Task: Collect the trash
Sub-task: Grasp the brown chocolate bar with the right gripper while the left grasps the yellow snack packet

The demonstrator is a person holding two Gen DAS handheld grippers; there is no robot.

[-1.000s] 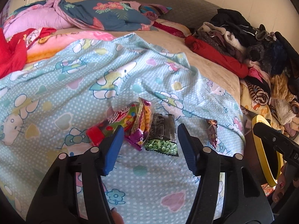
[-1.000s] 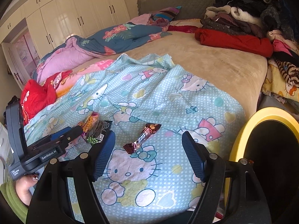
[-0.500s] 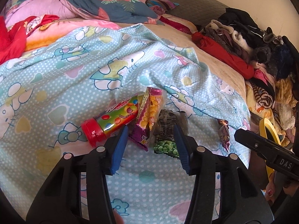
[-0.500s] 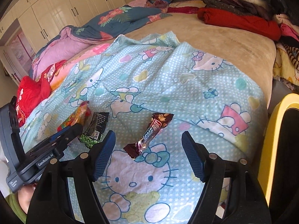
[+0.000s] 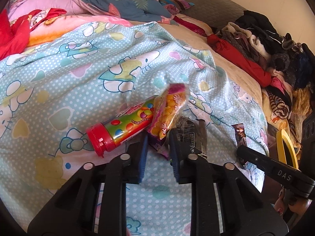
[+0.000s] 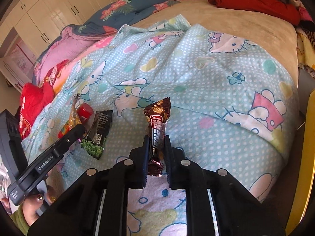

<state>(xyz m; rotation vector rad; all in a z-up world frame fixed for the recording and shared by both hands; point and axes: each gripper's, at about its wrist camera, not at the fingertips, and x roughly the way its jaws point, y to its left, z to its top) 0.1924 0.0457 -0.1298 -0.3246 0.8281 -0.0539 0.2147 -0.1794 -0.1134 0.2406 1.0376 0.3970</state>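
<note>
My left gripper point(image 5: 158, 137) is shut on the lower end of a purple-and-orange snack bag point(image 5: 169, 110), which stands tilted up off the blue cartoon-print sheet point(image 5: 78, 78). A candy tube with a red cap point(image 5: 122, 126) lies just left of it, and a black pea-snack packet point(image 5: 194, 133) lies just right. My right gripper point(image 6: 156, 137) is shut on a brown chocolate bar wrapper point(image 6: 157, 122), held upright above the sheet. The tube cap point(image 6: 85, 111) and the black packet point(image 6: 98, 131) lie to its left.
A yellow-rimmed black bin point(image 6: 307, 157) stands off the bed's right edge; it also shows in the left wrist view point(image 5: 286, 149). Piled clothes point(image 5: 275, 45) line the right side. Quilts point(image 5: 118, 2) and red cloth point(image 5: 11, 33) lie at the far left.
Both grippers have closed: the left on the snack bag, tipping it up, and the right on the chocolate bar, raising it off the sheet. Both moved closer to the bed.
</note>
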